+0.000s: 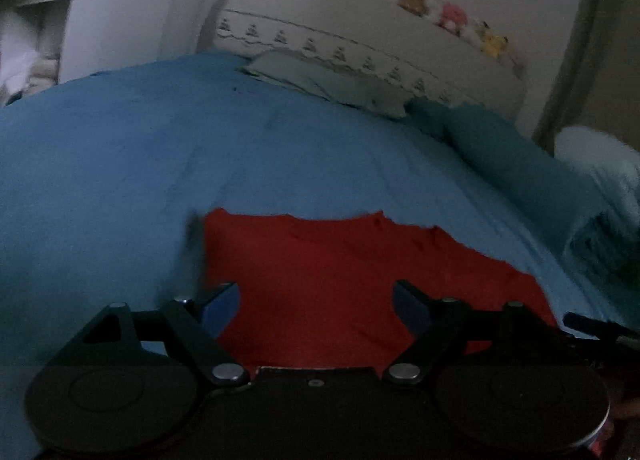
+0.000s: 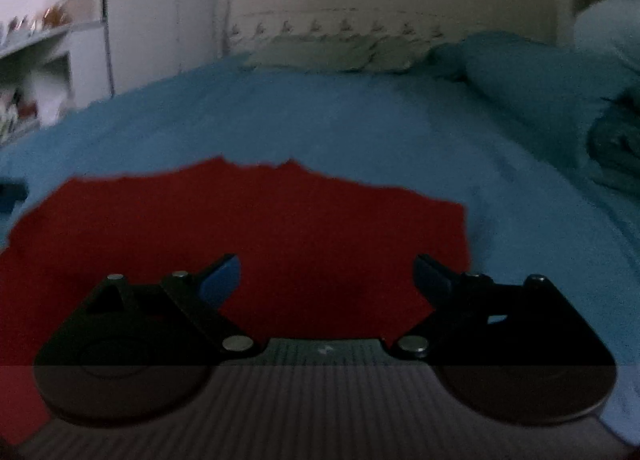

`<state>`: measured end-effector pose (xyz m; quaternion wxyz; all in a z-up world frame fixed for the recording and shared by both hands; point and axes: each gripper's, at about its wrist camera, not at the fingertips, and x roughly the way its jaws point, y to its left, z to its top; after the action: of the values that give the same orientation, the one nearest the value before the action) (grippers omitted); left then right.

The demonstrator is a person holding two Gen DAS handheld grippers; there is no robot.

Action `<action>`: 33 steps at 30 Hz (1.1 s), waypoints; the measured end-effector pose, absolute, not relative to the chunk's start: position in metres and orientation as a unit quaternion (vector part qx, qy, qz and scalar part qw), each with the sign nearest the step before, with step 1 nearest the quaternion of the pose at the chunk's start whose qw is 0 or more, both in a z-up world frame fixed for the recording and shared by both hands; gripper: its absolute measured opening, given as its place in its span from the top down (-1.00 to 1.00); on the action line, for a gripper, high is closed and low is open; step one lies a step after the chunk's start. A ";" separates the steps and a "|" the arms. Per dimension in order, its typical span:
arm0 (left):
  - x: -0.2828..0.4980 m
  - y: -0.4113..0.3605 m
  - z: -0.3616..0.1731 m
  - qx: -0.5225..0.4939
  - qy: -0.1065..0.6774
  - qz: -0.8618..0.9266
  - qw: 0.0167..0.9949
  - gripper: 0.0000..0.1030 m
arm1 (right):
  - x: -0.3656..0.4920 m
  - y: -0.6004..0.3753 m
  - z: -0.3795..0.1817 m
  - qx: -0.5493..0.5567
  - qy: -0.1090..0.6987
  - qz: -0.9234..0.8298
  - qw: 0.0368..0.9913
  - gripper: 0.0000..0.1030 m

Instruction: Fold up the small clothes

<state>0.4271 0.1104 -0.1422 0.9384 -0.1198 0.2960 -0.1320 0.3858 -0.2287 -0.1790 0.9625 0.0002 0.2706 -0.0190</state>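
A: Lying flat on the blue bedsheet (image 1: 120,180) is the small red cloth garment (image 1: 340,280), near the bed's front edge, w/ a ragged far edge.

B: And the grippers?

A: Both over it. Left gripper (image 1: 316,304) has its jaws spread wide, nothing between them but red fabric below. Right gripper (image 2: 326,280) same: jaws wide apart, nothing held. Blue pads show on the inner faces of all 4 fingers.

B: Touching the cloth?

A: Can't tell, too dim and blurry.

B: Where's the cloth vs. each gripper?

A: Left wrist view: it runs from under the jaws out to the right. Right wrist view: it spreads out to the left, its right edge just past the right finger.

B: Anything else on the bed?

A: Pale green pillow (image 1: 320,80) at the white headboard (image 1: 440,56), rumpled teal blanket (image 2: 540,72) on the right. Plush toys (image 1: 456,18) sit on top of the headboard.
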 end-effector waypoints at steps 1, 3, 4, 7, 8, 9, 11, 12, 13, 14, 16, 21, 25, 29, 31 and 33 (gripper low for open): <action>0.430 0.108 -0.146 -0.110 0.295 -0.132 0.940 -0.69 | 0.388 -0.229 -0.183 0.003 0.277 -0.017 0.961 -1.00; 0.438 0.107 -0.155 -0.106 0.307 -0.133 0.936 -0.69 | 0.395 -0.237 -0.192 0.019 0.295 -0.021 0.955 -1.00; 0.442 0.109 -0.161 -0.110 0.318 -0.135 0.932 -0.69 | 0.396 -0.242 -0.195 0.031 0.303 -0.023 0.952 -1.00; 0.448 0.112 -0.174 -0.115 0.340 -0.137 0.923 -0.69 | 0.390 -0.257 -0.202 0.072 0.305 -0.030 0.949 -1.00; 0.449 0.112 -0.175 -0.110 0.342 -0.139 0.923 -0.69 | 0.390 -0.263 -0.204 0.087 0.308 -0.037 0.947 -1.00; 0.450 0.110 -0.176 -0.102 0.345 -0.138 0.923 -0.69 | 0.389 -0.270 -0.206 0.106 0.309 -0.032 0.945 -1.00; 0.449 0.107 -0.175 -0.088 0.349 -0.136 0.923 -0.69 | 0.383 -0.274 -0.207 0.115 0.305 -0.029 0.945 -1.00; 0.448 0.106 -0.173 -0.085 0.350 -0.135 0.923 -0.69 | 0.381 -0.274 -0.204 0.110 0.307 -0.028 0.945 -1.00; 0.446 0.106 -0.169 -0.080 0.352 -0.132 0.923 -0.69 | 0.379 -0.273 -0.198 0.105 0.307 -0.031 0.945 -1.00; 0.443 0.104 -0.163 -0.073 0.354 -0.128 0.924 -0.69 | 0.375 -0.272 -0.193 0.106 0.305 -0.035 0.946 -1.00; 0.427 0.102 -0.145 -0.057 0.344 -0.121 0.929 -0.70 | 0.366 -0.272 -0.176 0.120 0.292 -0.032 0.948 -1.00; 0.355 0.103 -0.089 -0.021 0.317 -0.099 0.943 -0.88 | 0.308 -0.268 -0.098 0.092 0.240 -0.017 0.966 -1.00; 0.287 0.112 -0.036 -0.036 0.289 -0.093 0.952 -1.00 | 0.241 -0.259 -0.039 0.041 0.212 -0.016 0.976 -1.00; 0.227 0.124 -0.005 -0.053 0.283 -0.078 0.955 -1.00 | 0.167 -0.253 -0.003 0.036 0.193 -0.009 0.981 -1.00; 0.203 0.128 -0.008 -0.051 0.298 -0.082 0.950 -1.00 | 0.136 -0.250 0.001 0.038 0.212 -0.022 0.976 -1.00; 0.187 0.133 -0.019 -0.052 0.324 -0.097 0.940 -1.00 | 0.109 -0.249 -0.008 0.046 0.243 -0.026 0.969 -1.00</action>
<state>0.1870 0.1329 -0.0192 0.9395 -0.0525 0.3243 -0.0967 0.1089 -0.2492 -0.0081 0.9685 0.0459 0.2433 -0.0263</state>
